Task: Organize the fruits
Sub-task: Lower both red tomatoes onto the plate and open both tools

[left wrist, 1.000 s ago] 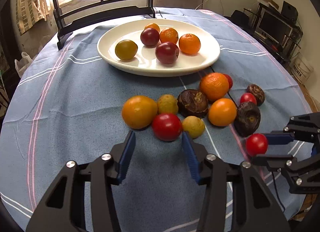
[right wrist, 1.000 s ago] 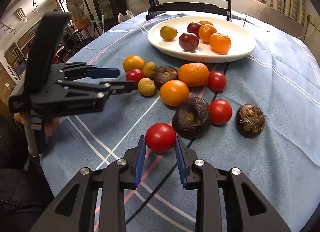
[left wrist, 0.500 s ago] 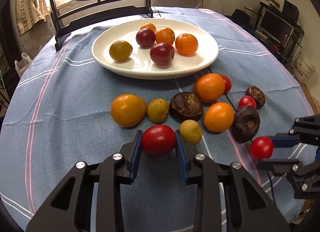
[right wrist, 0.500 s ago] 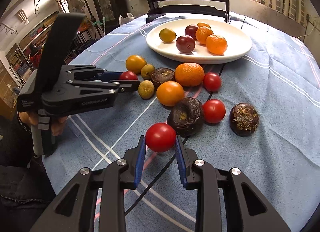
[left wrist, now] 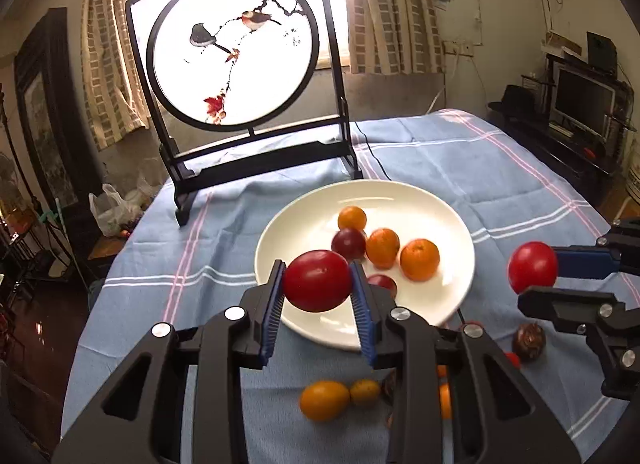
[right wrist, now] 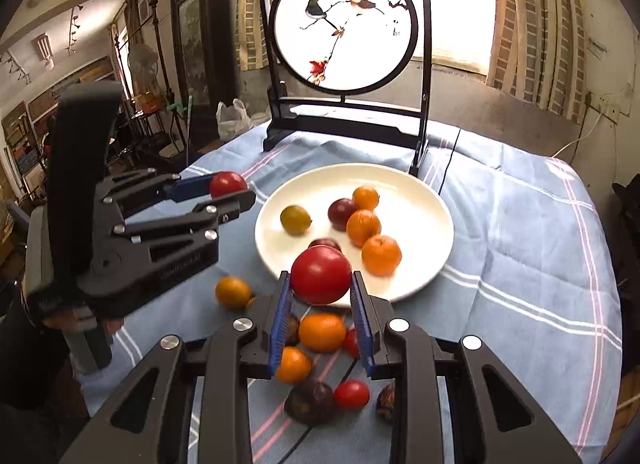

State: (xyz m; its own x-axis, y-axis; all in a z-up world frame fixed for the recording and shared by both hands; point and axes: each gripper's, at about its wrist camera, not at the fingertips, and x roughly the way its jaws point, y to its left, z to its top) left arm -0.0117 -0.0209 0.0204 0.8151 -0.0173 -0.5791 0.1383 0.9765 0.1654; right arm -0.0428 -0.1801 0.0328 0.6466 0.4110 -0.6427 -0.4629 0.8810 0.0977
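Observation:
Each gripper carries a red tomato in the air. My left gripper is shut on one red tomato, held above the near rim of the white plate. My right gripper is shut on another red tomato, also over the plate's near edge. From the left wrist view the right gripper shows at the right with its tomato; the left gripper appears at the left of the right wrist view. Several oranges and plums lie on the plate.
Loose fruit stays on the blue tablecloth below the grippers: oranges, a small tomato, dark round fruits. A black-framed round bird screen stands behind the plate. The table edge drops off at left and right.
The left gripper closed on a red tomato, then both grippers rose off the cloth with their tomatoes and tilted up toward the plate.

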